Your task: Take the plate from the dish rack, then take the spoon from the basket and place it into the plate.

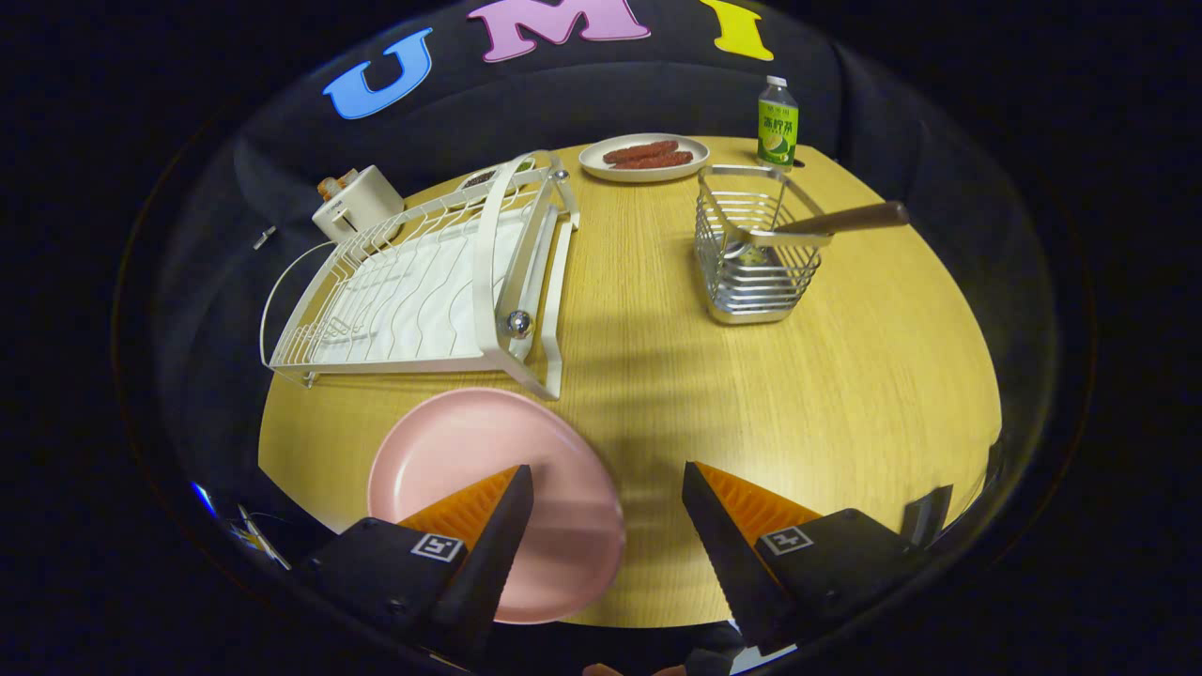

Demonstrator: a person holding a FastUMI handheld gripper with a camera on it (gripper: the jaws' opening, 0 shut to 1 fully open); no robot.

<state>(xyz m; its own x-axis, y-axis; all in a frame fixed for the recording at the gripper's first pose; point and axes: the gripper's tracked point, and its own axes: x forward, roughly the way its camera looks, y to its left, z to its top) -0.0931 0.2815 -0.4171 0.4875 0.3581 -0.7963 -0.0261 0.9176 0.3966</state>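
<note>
The table [845, 376] carries every item. The rack [423, 282] stands empty beyond the left finger. The plate [470, 451] lies flat on the table just in front of the rack, partly under the left finger, so the first step reads as done. The basket [756, 253] stands well ahead of the claw [608, 488] and to its right. The spoon [826, 222] leans in the basket, bowl down inside the wires, handle projecting over the rim up and to the right. The coming move is judged a forward-right reach to that handle. The claw is open and holds nothing. The bottle [778, 122] beyond the basket bears a label; its writing is too small to read.
</note>
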